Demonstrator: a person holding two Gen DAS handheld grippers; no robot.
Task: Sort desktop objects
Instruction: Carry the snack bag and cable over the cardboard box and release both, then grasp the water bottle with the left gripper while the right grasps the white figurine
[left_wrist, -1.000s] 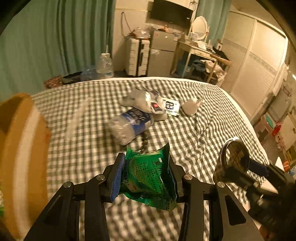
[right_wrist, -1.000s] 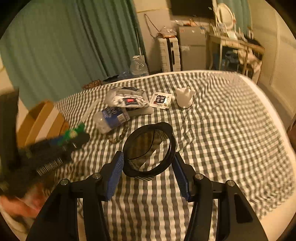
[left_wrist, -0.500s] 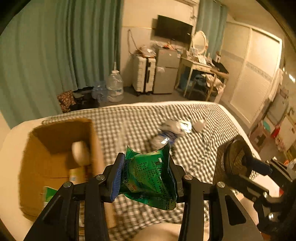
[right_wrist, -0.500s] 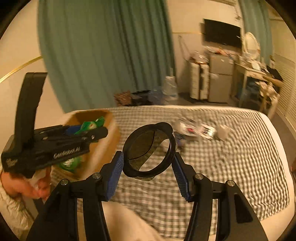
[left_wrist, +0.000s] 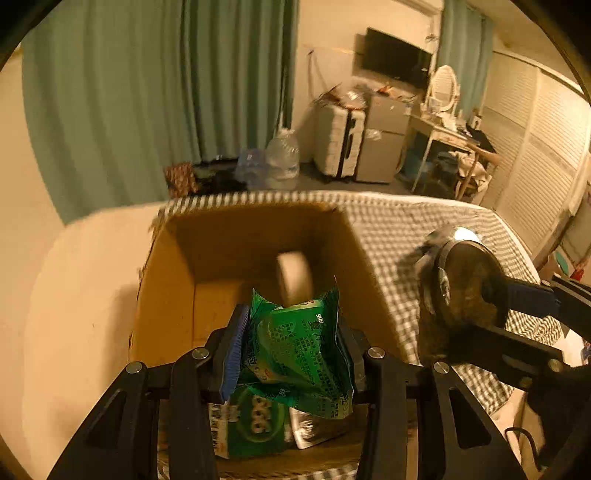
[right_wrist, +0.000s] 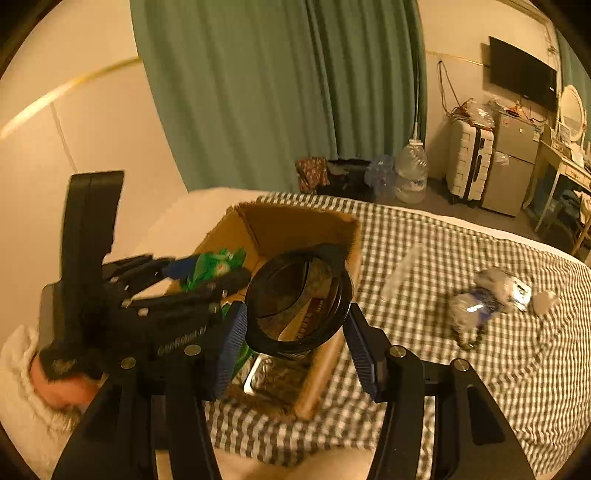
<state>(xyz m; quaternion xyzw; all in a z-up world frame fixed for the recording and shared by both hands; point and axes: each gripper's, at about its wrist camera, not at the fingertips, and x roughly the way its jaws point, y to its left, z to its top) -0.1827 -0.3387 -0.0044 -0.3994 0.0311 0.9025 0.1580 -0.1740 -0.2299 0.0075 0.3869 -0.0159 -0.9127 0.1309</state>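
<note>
Checked bedspread (left_wrist: 406, 229), green packet (left_wrist: 295, 350) upright over box (left_wrist: 166, 295)

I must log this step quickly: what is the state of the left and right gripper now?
Left gripper: closed on the green packet, above the cardboard box.
Right gripper: closed on the black ring.
</note>
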